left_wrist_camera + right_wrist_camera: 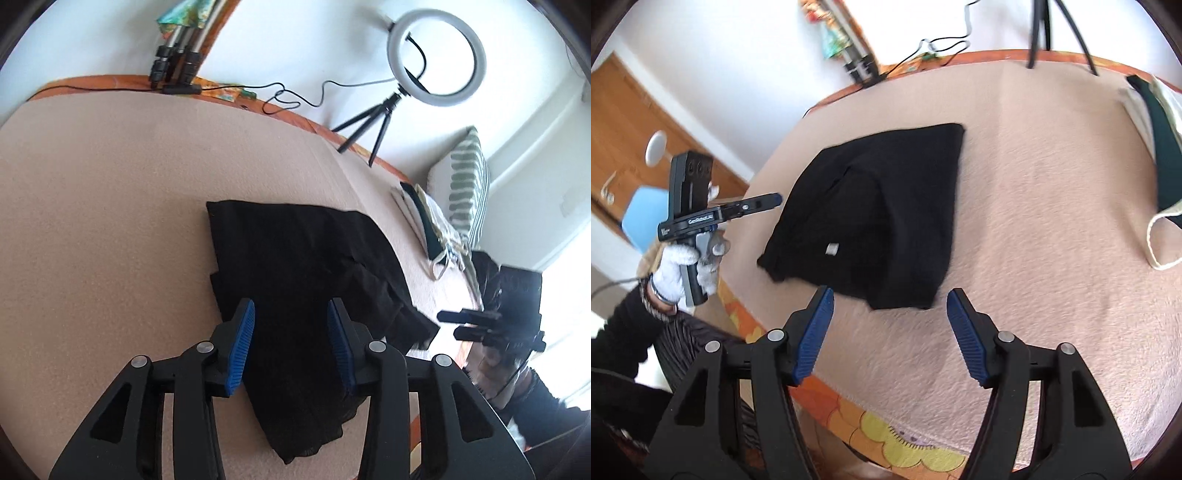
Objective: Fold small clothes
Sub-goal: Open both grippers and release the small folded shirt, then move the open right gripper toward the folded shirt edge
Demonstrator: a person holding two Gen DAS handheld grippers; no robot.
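Observation:
A black garment [295, 266], folded into a rough rectangle with a small white label [833, 249] showing, lies flat on the beige blanket [110, 221]. My left gripper [291, 328] hovers open over the garment's near edge, and its blue pads [243, 332] do not press the cloth. My right gripper [890, 325] is open just short of the garment's [879, 221] near corner, nothing between its pads. A white-gloved hand [674, 273] holds the left gripper [772, 200] at the garment's left side. The right gripper [450, 325] shows at the far right, beyond the cloth.
A ring light on a small tripod [436, 59] stands at the back edge, with its cable [295, 99] trailing left. A striped pillow [467, 184] and a stack of folded clothes [424, 218] lie to the right. The orange mattress edge [849, 410] is close below my right gripper.

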